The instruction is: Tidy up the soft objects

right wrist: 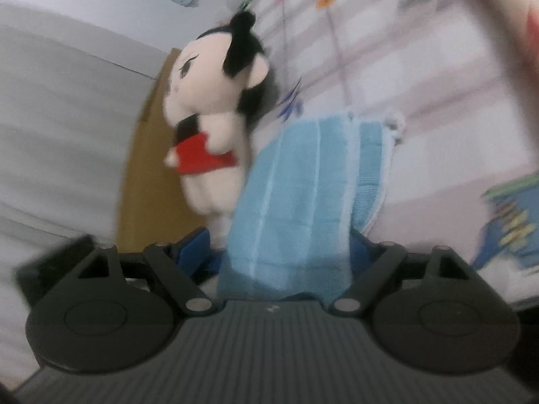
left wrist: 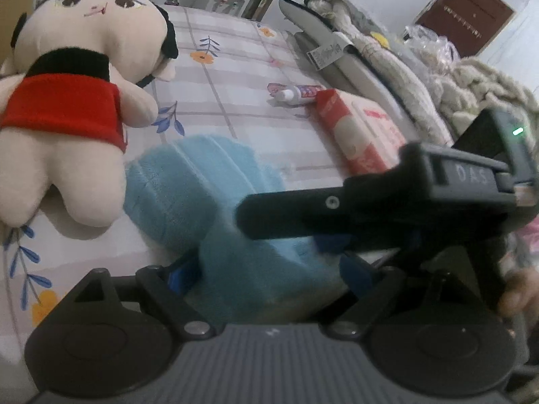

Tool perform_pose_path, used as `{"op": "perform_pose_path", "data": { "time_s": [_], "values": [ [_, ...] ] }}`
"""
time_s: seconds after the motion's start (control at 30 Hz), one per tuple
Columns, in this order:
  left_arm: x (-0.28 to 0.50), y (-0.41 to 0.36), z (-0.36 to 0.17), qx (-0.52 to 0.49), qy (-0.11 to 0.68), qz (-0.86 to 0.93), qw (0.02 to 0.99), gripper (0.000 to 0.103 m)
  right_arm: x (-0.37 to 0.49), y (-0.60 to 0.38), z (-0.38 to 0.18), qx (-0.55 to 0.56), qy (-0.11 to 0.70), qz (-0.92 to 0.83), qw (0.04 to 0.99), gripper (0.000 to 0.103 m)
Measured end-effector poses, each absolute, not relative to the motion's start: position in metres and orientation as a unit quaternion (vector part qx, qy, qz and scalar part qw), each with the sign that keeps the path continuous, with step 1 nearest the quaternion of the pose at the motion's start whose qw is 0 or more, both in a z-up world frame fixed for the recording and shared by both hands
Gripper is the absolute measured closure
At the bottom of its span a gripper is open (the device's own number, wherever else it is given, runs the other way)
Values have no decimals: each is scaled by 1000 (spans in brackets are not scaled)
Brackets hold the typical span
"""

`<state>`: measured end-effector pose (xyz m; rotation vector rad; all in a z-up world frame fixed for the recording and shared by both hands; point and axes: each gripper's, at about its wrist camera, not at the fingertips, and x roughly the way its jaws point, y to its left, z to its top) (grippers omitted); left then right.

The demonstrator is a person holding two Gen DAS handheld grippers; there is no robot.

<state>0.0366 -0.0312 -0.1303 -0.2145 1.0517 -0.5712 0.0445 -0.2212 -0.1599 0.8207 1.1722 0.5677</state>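
A light blue towel (left wrist: 205, 195) lies on the checked floral bedsheet (left wrist: 242, 77). My left gripper (left wrist: 266, 276) is shut on its near end. My right gripper (right wrist: 286, 252) is shut on another part of the same towel (right wrist: 303, 188), and its black body crosses the left wrist view (left wrist: 370, 208). A plush doll (left wrist: 77, 94) with a cream body, black hair and a red top lies on the sheet left of the towel. It also shows in the right wrist view (right wrist: 212, 111), just beyond the towel.
A red and white packet (left wrist: 360, 128) and a small tube (left wrist: 296, 94) lie on the sheet to the right. Folded bedding and blankets (left wrist: 387, 67) pile along the right side. A cardboard box (right wrist: 151, 168) stands behind the doll. A blue printed item (right wrist: 508, 222) lies at right.
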Motion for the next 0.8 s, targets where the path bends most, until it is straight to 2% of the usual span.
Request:
{"op": "perform_pose_path", "data": {
  "time_s": [0.1, 0.2, 0.27, 0.37, 0.57, 0.8],
  "values": [
    [39, -28, -132, -122, 493, -277, 815, 29, 47, -221, -178, 443, 538, 278, 661, 31],
    [38, -28, -131, -121, 490, -277, 818, 43, 48, -220, -179, 457, 537, 283, 650, 31],
    [37, -25, -131, -130, 488, -278, 817, 67, 47, -220, -176, 451, 536, 281, 656, 30],
    [40, -16, -134, -148, 497, -267, 812, 82, 44, -226, -173, 449, 535, 272, 662, 29],
    [34, -7, -131, -157, 492, -259, 817, 87, 36, -246, -164, 456, 515, 251, 681, 27],
    [11, 21, -82, -172, 440, -261, 842, 88, 30, -265, -130, 457, 469, 246, 715, 26]
  ]
}}
